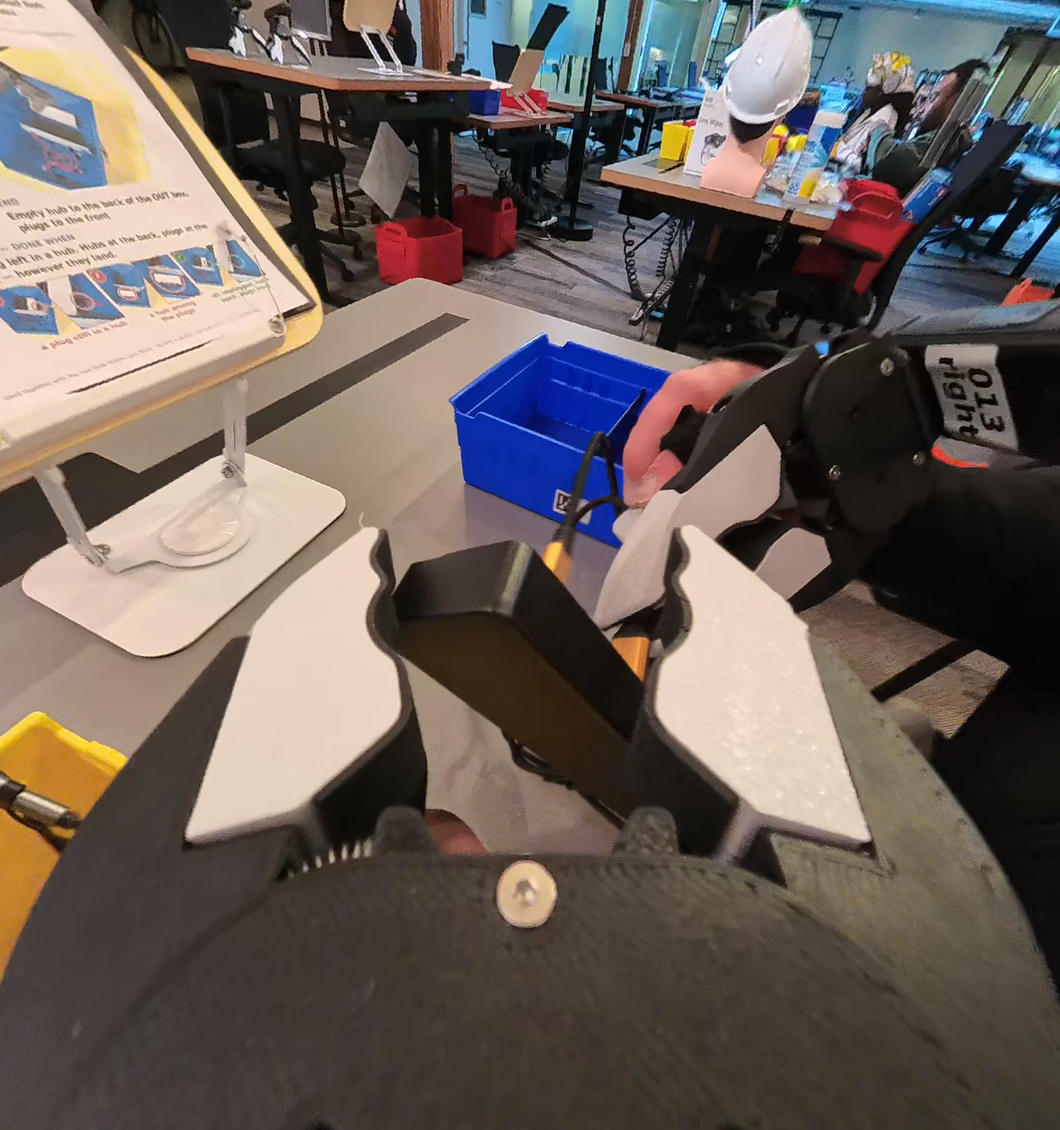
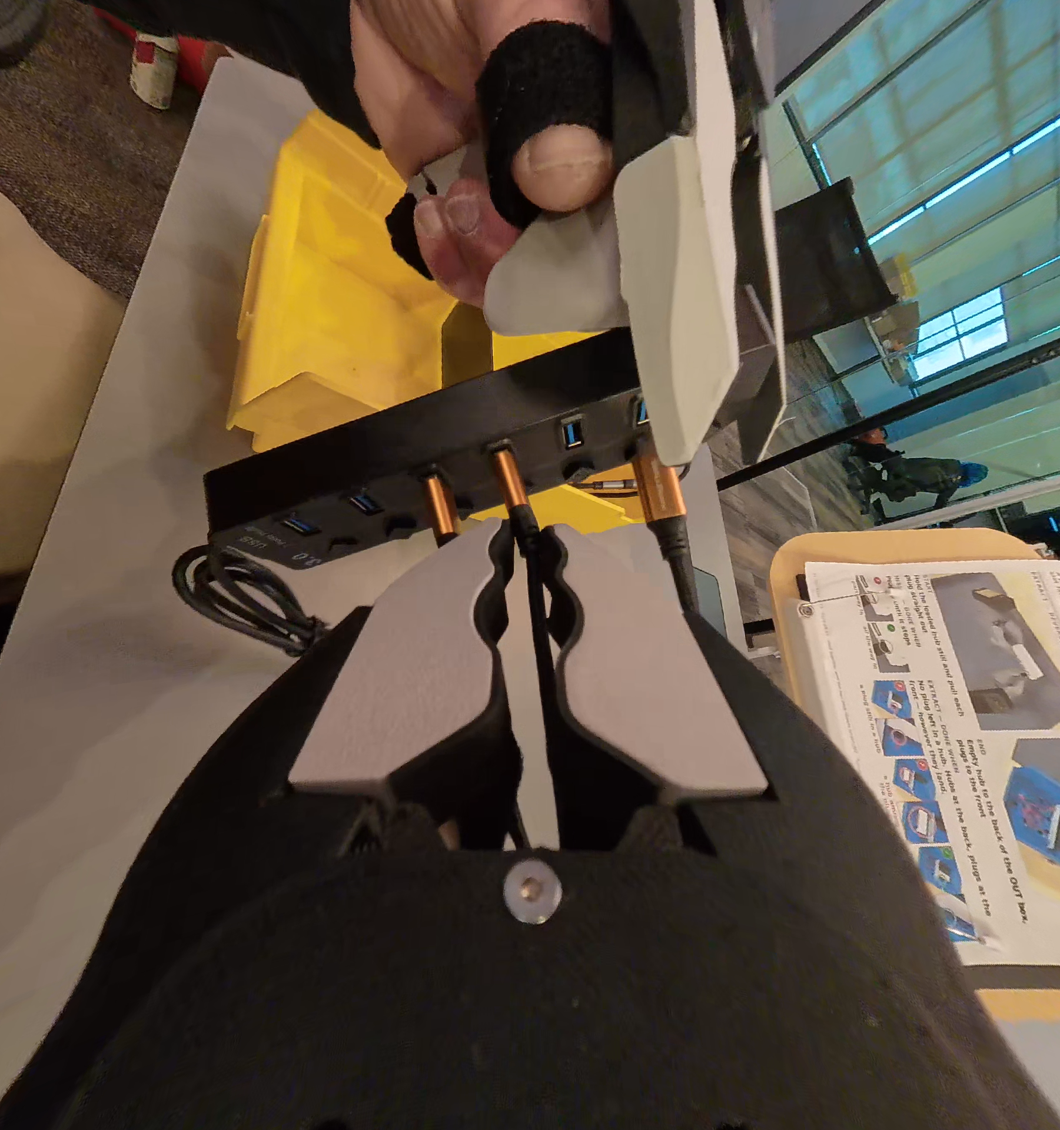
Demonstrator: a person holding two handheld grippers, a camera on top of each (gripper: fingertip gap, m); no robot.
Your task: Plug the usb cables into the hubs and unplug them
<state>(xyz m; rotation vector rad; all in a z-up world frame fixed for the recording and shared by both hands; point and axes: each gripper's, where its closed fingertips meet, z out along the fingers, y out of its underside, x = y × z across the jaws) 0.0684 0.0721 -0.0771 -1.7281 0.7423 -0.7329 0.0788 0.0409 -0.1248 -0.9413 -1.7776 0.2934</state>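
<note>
Clamped between the left gripper (image 1: 530, 587) and its two white fingers is the black USB hub (image 1: 515, 636), held tilted above the grey table (image 1: 356, 428), its far end pointing toward one o'clock in the left wrist view. Orange plugs sit in the hub's port face — the middle plug (image 2: 511, 483) at twelve o'clock in the right wrist view, a second plug (image 2: 438, 510) just to its left, a third plug (image 2: 659, 489) toward one o'clock. Closed on the thin black cable (image 2: 536, 611) just behind the middle plug, the right gripper (image 2: 526, 538) has its white fingers (image 2: 429, 660) pressed nearly together with only the cable between them. Two blue ports show empty at the hub's left end. The hub's own black cord (image 2: 234, 605) loops on the table at nine o'clock.

Behind the hub, at eleven o'clock in the right wrist view, stands a yellow bin (image 2: 331, 293). A blue bin (image 1: 539, 428) with a divider rests on the table at twelve o'clock in the left wrist view — well beyond the hub. An instruction sheet on a white stand (image 1: 197, 538) fills ten o'clock there.
</note>
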